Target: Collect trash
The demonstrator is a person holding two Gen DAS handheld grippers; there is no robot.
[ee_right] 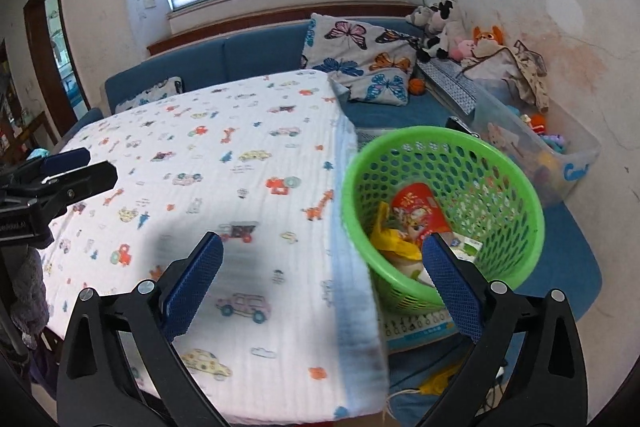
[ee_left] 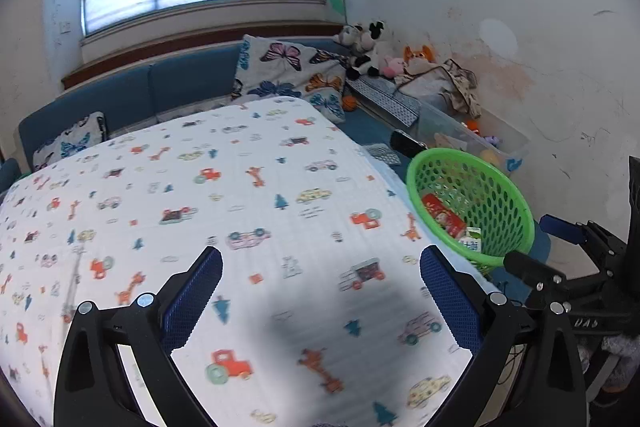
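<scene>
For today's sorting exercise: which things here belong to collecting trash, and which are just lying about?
Job: green basket, red packet, yellow wrapper, small carton.
Lying about: butterfly pillow, plush toys, clear toy bin, patterned tablecloth.

Two downward wrist views, shared tablecloth (ee_left: 280, 187)

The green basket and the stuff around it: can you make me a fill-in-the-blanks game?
1. The basket is the colour ____.
2. The pillow on the sofa has ____ printed on it.
3. The red packet lies ____ the basket.
4. Both the left gripper and the right gripper hold ____.

Missing words: green; butterflies; inside; nothing
</scene>
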